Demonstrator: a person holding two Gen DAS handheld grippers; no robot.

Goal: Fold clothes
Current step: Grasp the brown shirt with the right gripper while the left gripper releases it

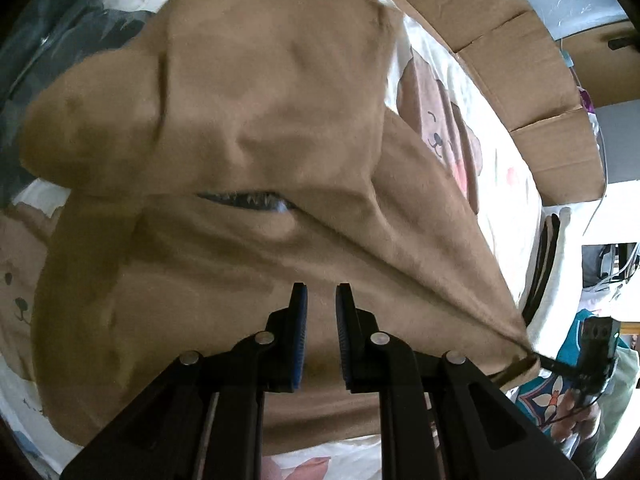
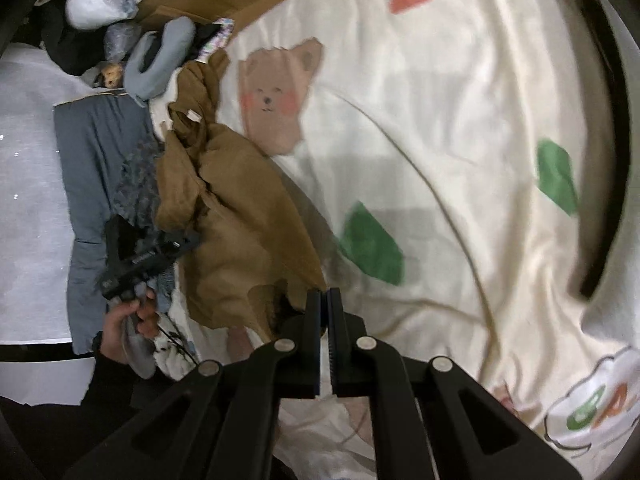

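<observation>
The brown garment (image 1: 248, 168) lies crumpled on a cream bedsheet (image 2: 440, 120) printed with bears. The right gripper (image 2: 324, 300) is closed, pinching 1 corner of the garment and pulling it taut. The left gripper (image 1: 321, 294) hangs over the cloth, jaws apart, holding nothing.

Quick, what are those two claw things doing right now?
Left gripper: open, fingers apart above the brown garment, holding nothing.
Right gripper: shut, pinching the garment's corner.
</observation>
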